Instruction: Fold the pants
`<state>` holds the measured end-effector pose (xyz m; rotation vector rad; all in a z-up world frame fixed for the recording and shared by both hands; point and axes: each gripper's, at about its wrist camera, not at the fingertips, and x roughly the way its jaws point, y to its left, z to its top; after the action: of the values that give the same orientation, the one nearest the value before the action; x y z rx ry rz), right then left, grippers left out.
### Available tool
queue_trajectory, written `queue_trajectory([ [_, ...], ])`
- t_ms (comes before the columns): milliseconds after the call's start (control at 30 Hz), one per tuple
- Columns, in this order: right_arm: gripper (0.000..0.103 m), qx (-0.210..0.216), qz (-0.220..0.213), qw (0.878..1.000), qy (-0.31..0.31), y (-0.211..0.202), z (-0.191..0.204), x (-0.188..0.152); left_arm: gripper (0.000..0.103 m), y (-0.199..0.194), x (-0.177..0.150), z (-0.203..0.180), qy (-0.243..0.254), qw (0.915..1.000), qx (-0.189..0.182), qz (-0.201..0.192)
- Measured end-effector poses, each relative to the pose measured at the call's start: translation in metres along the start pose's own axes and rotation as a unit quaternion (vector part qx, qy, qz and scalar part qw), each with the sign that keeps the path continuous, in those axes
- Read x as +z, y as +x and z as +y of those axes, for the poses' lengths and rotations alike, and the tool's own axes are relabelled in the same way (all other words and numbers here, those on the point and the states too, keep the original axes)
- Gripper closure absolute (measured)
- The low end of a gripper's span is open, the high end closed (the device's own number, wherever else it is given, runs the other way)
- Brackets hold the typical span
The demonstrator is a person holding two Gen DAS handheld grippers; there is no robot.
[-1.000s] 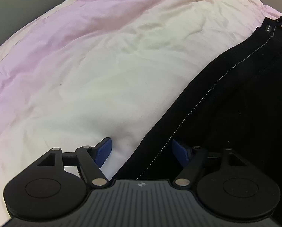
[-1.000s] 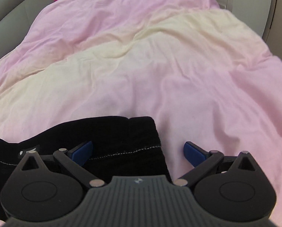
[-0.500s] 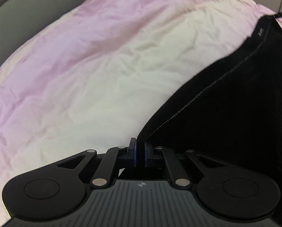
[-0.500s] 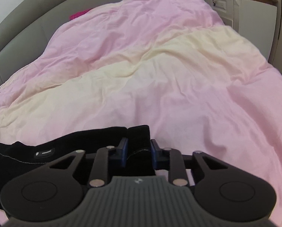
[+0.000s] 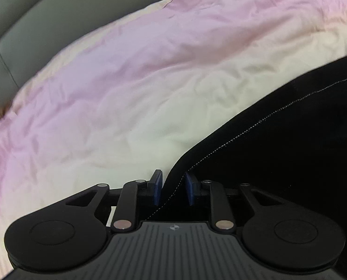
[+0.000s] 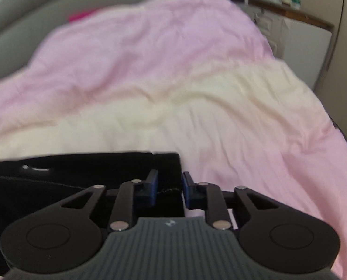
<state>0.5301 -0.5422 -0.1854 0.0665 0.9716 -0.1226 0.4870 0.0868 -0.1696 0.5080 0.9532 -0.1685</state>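
Your left tongs [image 5: 172,187] pinch the stitched edge of the pants [image 5: 290,144] | your right tongs [image 6: 170,187] clamp their corner | cloth spans between both grips over the bed [image 6: 173,70], long axis running left tongs to right | judged: carry both ends together.

ahead of the left gripper [image 5: 172,187], from 9 to 1 o'clock, the duvet [image 5: 131,98] lies open; the pants [image 5: 290,144] fill 1 to 4 o'clock, and a sofa back [image 5: 45,21] walls the far edge at 10 to 12. ahead of the right gripper [image 6: 168,187], open duvet [image 6: 220,128] from 11 to 3; pants [image 6: 68,170] block 9; a cabinet [image 6: 308,44] stands at 1 to 2.
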Motion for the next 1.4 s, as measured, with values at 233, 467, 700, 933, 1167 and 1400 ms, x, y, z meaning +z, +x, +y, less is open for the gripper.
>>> queue_trajectory([
  [233,0.022,-0.023,-0.079,0.997,-0.001,-0.05,-0.013,-0.031,0.04,-0.089,0.026,0.049,-0.001,0.9921,0.049,-0.115],
  [467,0.022,0.014,-0.132,0.991,-0.007,-0.148,-0.028,-0.092,0.038,-0.185,-0.08,0.064,0.016,0.9898,0.023,-0.14],
  [700,0.022,0.073,-0.129,0.987,-0.067,-0.224,-0.006,-0.201,0.038,-0.229,-0.245,-0.021,0.162,0.979,-0.083,-0.092],
  [933,0.022,0.096,-0.072,0.966,-0.228,-0.277,0.024,-0.31,0.038,-0.271,-0.341,-0.052,0.252,0.9564,-0.123,-0.081],
  [1167,0.022,0.095,-0.025,0.944,-0.315,-0.318,0.027,-0.374,0.034,-0.268,-0.359,-0.07,0.337,0.9321,-0.113,-0.069],
  [1400,0.024,0.08,0.021,0.881,-0.466,-0.333,0.034,-0.437,0.033,-0.254,-0.384,-0.104,0.436,0.8929,-0.102,-0.049],
])
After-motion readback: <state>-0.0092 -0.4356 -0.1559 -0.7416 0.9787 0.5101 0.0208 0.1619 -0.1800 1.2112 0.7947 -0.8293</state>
